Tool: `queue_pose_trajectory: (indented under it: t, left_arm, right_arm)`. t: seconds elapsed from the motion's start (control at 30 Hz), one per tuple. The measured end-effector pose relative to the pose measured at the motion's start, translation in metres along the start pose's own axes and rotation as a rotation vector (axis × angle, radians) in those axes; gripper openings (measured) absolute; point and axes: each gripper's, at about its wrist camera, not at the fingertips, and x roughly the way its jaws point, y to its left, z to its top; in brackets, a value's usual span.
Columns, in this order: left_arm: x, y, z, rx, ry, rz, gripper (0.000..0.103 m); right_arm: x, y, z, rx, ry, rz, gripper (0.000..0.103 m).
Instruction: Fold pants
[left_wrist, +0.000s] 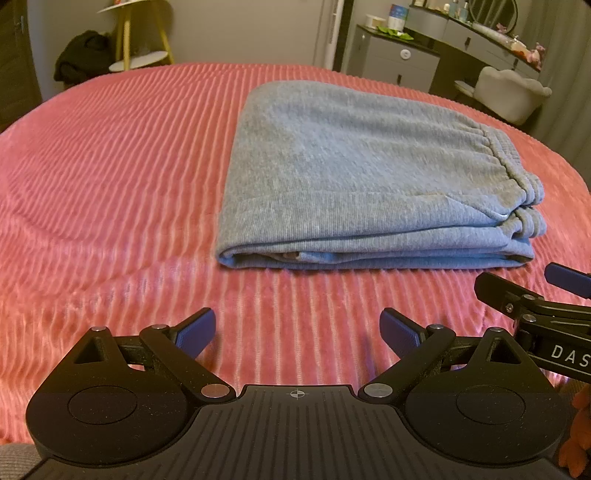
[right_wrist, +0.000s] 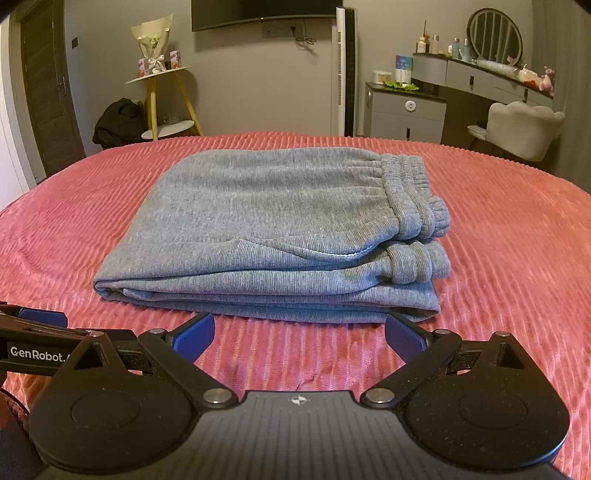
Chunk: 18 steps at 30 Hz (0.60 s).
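Note:
Grey sweatpants (left_wrist: 354, 173) (right_wrist: 273, 229) lie folded into a thick rectangular stack on the pink ribbed bedspread (left_wrist: 110, 184) (right_wrist: 498, 240), elastic waistband at the right end. My left gripper (left_wrist: 297, 332) is open above the bedspread, nearer than the stack and to its left, holding nothing. My right gripper (right_wrist: 299, 338) is open too, just in front of the stack's near edge, empty. The right gripper's arm shows at the right edge of the left wrist view, and the left gripper's arm at the left edge of the right wrist view.
Beyond the bed stand a yellow-legged side table (right_wrist: 162, 92) with a bouquet, a dark bundle (right_wrist: 118, 122) on the floor, a white tower fan (right_wrist: 345, 70), grey drawers (right_wrist: 406, 110), a vanity with a round mirror (right_wrist: 495, 33) and a white chair (right_wrist: 521, 125).

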Motion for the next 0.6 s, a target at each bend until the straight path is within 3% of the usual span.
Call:
queue_pose_trajectory:
  t: [0.6]
  left_arm:
    - [-0.0007, -0.0006, 0.0003, 0.0, -0.004, -0.003, 0.099]
  right_arm:
    - [0.0001, 0.0001, -0.0004, 0.003, 0.0, -0.004, 0.099]
